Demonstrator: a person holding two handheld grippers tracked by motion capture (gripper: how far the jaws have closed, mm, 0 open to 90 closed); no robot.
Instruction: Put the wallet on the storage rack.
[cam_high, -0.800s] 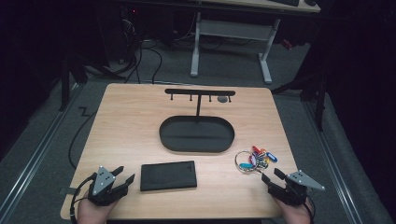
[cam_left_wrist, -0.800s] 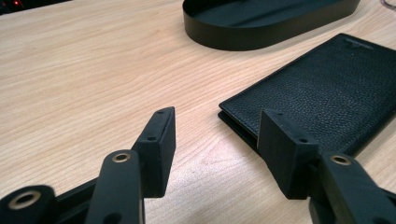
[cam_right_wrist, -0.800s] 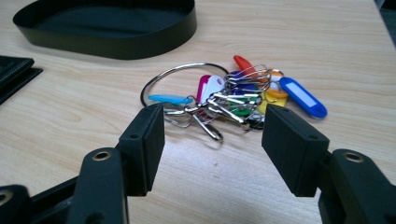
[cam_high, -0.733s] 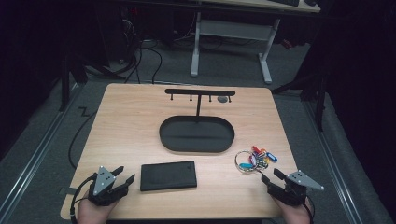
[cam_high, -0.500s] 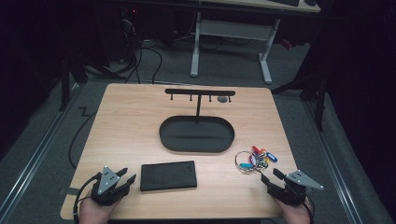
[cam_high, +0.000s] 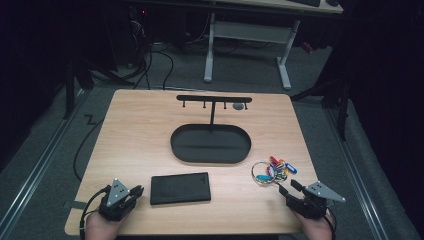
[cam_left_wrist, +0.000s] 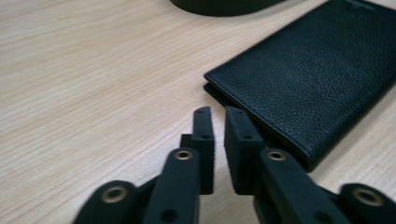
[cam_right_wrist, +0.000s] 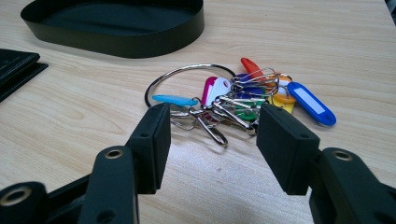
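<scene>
Left gripper (cam_high: 136, 190): jaws nearly shut, only a narrow slit between them, nothing held. Black wallet (cam_high: 180, 188) lies flat on the table (cam_high: 135, 130), just beyond and to the right of its fingertips (cam_left_wrist: 203, 122). Right gripper (cam_high: 289, 187): jaws spread wide, empty. Key ring with coloured tags (cam_right_wrist: 236, 95) rests on the table just ahead of its fingertips (cam_right_wrist: 154, 130), untouched.

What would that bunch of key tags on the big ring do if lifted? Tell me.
The key tags would probably flop and dangle: they hang loosely from clips on one thin metal ring. The bunch looks light, as the tags seem to be small plastic. The open right hand-held gripper might pinch a single clip, so the rest could swing and rattle.
</scene>
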